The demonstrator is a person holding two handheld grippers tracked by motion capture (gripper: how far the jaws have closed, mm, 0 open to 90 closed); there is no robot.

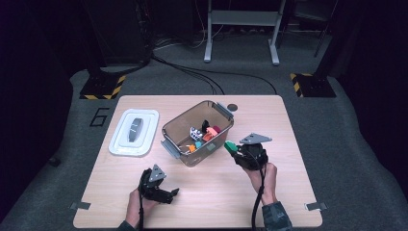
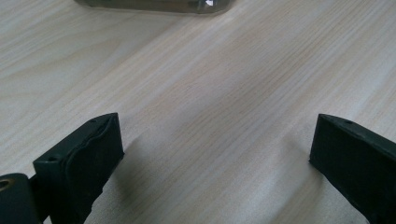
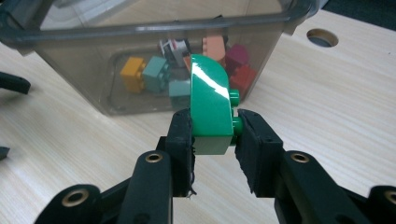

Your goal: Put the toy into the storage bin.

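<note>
1. Green, glossy plastic makes up the toy brick (image 3: 211,105) clamped between the right gripper (image 3: 214,133)'s jaws; it has one rounded, arched end, a flat base and small round studs on the side facing one pad.
2. White and rectangular with rounded corners, the lid (image 1: 133,132) lies flat at the left of the surface (image 1: 288,144), with a dark grey handle in its middle.
3. Low at the left, the left gripper (image 1: 161,190) rests by the near edge, its black jaws spread wide with nothing between them; the left gripper view shows their pads matte and finely textured over pale wood grain.
4. Smoky, see-through plastic forms the bin (image 1: 198,132) at the centre, set at an angle, with grey latches at its ends and small bricks in orange, teal, red, magenta and black inside.
5. Right of the bin, the right gripper holds the green brick in the air just beside the bin's near wall, outside it.
6. Beyond the bin, a round hole (image 1: 233,107) sits in the light wooden surface.
</note>
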